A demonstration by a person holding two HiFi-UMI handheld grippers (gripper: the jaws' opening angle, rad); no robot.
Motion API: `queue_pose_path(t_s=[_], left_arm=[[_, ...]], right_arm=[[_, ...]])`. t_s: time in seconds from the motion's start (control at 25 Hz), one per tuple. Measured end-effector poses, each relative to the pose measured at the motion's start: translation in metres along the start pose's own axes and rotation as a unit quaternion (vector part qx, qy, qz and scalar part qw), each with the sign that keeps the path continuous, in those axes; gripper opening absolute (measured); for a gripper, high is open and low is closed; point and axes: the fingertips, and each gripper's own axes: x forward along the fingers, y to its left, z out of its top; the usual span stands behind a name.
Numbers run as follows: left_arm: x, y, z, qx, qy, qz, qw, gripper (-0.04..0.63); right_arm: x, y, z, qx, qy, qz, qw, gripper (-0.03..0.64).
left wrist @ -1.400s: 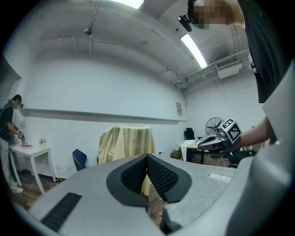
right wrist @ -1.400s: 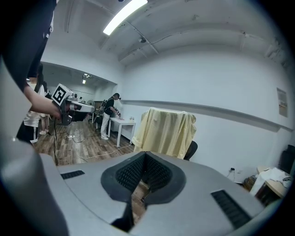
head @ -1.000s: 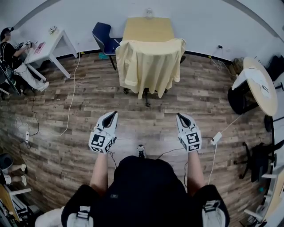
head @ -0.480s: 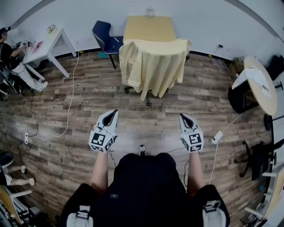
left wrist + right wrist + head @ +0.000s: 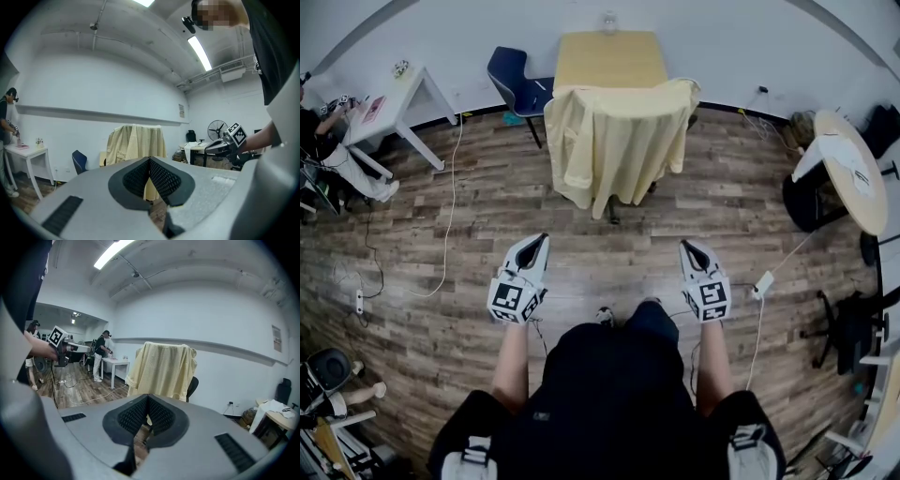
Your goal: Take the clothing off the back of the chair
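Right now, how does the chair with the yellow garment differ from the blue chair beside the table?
The draped chair has pale yellow clothing hanging over its back; the blue chair is bare. The draped chair stands in front of the yellow table; the blue chair sits at that table's left in the head view, by the wall. Both stand on the wood floor.

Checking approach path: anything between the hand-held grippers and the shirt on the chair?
Head view: only bare floor between left hand-held gripper, right hand-held gripper and shirt.
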Motion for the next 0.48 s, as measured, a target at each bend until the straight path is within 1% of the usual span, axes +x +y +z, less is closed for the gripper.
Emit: queue_pose_path(t_s=[0.32, 0.48], left_arm=[[0.023, 0.003, 0.005, 0.005, 0.002, 0.005, 1.0000, 0.002], [0.039, 0.001, 0.007, 0.005, 0.008, 0.007, 0.9999, 0.002]], right_arm=[[0.008, -0.027, -0.004, 0.004, 0.007, -0.004, 1.000, -0.006], [0.019, -0.044, -0.003, 0.004, -0.005, -0.002, 1.000, -0.006]])
